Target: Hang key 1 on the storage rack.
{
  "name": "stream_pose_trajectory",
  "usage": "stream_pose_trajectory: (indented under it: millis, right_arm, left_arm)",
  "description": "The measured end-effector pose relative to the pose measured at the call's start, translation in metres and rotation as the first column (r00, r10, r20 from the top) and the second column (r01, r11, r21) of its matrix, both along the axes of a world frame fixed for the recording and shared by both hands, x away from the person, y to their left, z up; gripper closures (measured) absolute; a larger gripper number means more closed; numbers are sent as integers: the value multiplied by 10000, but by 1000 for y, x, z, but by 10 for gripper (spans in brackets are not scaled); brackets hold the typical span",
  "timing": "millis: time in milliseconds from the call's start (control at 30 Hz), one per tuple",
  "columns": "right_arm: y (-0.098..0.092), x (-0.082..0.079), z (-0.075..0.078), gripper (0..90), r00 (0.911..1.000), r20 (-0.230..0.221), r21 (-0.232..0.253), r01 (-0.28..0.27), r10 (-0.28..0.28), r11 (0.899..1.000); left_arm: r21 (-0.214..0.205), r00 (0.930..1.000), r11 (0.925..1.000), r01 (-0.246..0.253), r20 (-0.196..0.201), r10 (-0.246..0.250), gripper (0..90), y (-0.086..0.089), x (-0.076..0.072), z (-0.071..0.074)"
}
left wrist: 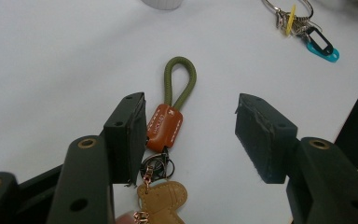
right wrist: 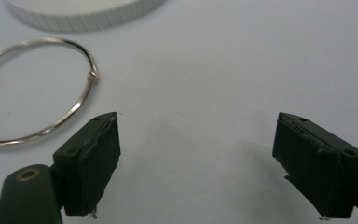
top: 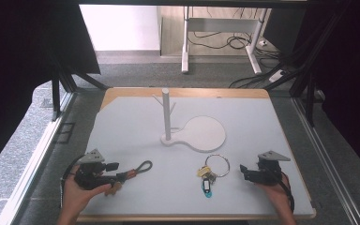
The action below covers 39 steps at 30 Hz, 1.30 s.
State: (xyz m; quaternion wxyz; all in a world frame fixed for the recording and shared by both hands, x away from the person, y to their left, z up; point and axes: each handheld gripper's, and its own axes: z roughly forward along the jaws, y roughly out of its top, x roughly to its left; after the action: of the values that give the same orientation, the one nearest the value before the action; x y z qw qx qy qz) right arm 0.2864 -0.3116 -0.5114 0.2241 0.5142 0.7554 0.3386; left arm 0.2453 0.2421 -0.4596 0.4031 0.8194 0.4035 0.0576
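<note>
A keychain strap [left wrist: 164, 127] with an olive cord loop, an orange-brown leather sleeve and a tan charm lies on the white table. My left gripper [left wrist: 191, 121] is open around it, and the leather sleeve sits close against the inner face of one jaw. In the high view the strap [top: 138, 168] stretches right from the left gripper [top: 110, 171] at the near left. A silver key ring [top: 217, 165] with keys and a blue tag lies near the front centre. My right gripper [top: 243, 171] stands open just right of it. The ring [right wrist: 92, 74] lies beyond and left of the right gripper [right wrist: 196, 135], with nothing between its jaws.
A white stand [top: 166, 115] with short side pegs rises from a round base plate [top: 206, 133] at the table's middle. The base's edge [right wrist: 84, 11] lies past the ring. The key ring with its blue tag [left wrist: 324, 46] lies far right in the left gripper view.
</note>
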Motion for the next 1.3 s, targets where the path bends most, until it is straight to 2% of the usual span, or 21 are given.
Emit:
stream_pose_trajectory:
  millis: [200,400,600,667,833,1033,1167,1300]
  right_arm:
    - [-12,-14,11,194,9986,417,799,-371,339,9961]
    - [-21,-23,13,235,9974,580,1088,-491,430,9929]
    - [-24,-26,12,282,9974,554,1127,-512,452,9923]
    - [-24,-26,11,287,9974,527,1082,-550,495,9926]
    - [-25,-26,12,295,9972,668,1089,-411,340,9932]
    - [-25,-25,9,298,9975,604,903,-418,365,9950]
    - [-23,-25,8,305,9978,512,872,-463,419,9951]
    - [-20,-26,8,308,9977,494,809,-496,457,9955]
  left_arm:
    - [-34,10000,10000,-67,-18,67,438,1,-4,0]
    - [205,10000,9998,75,-67,-73,438,-4,-2,-4]
    - [201,9999,9997,145,-46,-144,439,-6,-2,-5]
    - [311,9998,9993,188,-93,-185,438,-7,-1,-7]
    - [259,9999,9995,160,-53,-158,438,-5,-4,-5]
    - [264,9999,9996,101,-97,-99,438,-3,-3,-7]
    - [386,9998,9992,94,-205,-86,438,-2,-2,-10]
    - [700,9993,9972,275,-281,-256,440,-7,3,-9]
